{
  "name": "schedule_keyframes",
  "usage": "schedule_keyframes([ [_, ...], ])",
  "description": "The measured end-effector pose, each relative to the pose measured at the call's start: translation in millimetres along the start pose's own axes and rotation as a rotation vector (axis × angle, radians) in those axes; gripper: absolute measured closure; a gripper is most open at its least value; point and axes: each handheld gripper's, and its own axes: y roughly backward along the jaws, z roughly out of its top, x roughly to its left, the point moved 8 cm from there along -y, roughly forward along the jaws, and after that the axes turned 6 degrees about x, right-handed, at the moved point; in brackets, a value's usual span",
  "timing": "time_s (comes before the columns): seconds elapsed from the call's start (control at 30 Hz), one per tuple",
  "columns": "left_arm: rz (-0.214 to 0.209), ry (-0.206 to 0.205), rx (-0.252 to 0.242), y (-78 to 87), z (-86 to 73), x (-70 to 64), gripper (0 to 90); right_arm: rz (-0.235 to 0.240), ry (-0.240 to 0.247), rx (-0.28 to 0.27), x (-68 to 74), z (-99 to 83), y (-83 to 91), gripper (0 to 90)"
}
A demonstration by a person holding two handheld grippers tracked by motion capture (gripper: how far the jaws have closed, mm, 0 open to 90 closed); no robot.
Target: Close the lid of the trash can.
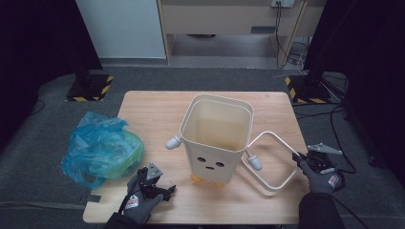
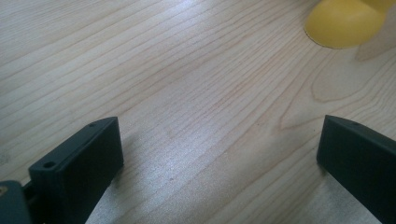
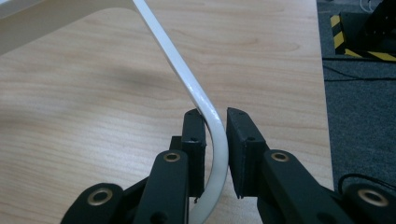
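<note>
A cream bin (image 1: 215,138) with a dotted face, two stubby arms and yellow feet (image 1: 198,178) stands upright in the middle of the wooden table (image 1: 153,109). A white loop frame (image 1: 270,133) leans beside the bin's right side. My right gripper (image 1: 300,157) is shut on the loop's right corner; in the right gripper view the white frame (image 3: 187,74) runs between the two jaws of that gripper (image 3: 215,119). My left gripper (image 1: 169,190) is open just above bare wood at the front left of the bin. Past that gripper (image 2: 219,135), a yellow foot (image 2: 343,23) shows.
A crumpled blue plastic bag (image 1: 100,148) with something green inside lies at the table's left edge, partly overhanging it. Dark stands with striped bases (image 1: 90,88) sit on the floor behind the table's two far corners. The table's right edge is close to my right gripper.
</note>
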Motion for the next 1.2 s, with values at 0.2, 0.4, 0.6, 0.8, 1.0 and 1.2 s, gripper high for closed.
schedule_keyframes([
  [0.2, 0.0, 0.0, 0.0, 0.0, 0.0, 0.0, 0.0, 0.002, -0.024, -0.059, 0.3, 9.6, 8.7, 78.2],
  [0.4, 0.0, 0.0, 0.0, 0.0, 0.0, 0.0, 0.0, 0.01, -0.045, -0.109, 2.1, 19.1, 16.1, 77.7],
  [0.6, 0.0, 0.0, 0.0, 0.0, 0.0, 0.0, 0.0, 0.004, -0.055, -0.165, 3.1, 30.3, 25.0, 77.7],
  [0.8, 0.0, 0.0, 0.0, 0.0, 0.0, 0.0, 0.0, -0.005, -0.062, -0.226, 2.5, 39.7, 35.6, 77.5],
  [1.0, -0.001, -0.001, 0.0, -0.1, 0.1, 0.0, 0.0, -0.014, -0.057, -0.266, 3.2, 48.0, 47.7, 77.4],
  [1.2, -0.002, -0.002, 0.0, -0.2, 0.2, 0.0, 0.0, -0.028, -0.053, -0.304, 3.5, 55.5, 58.0, 76.9],
])
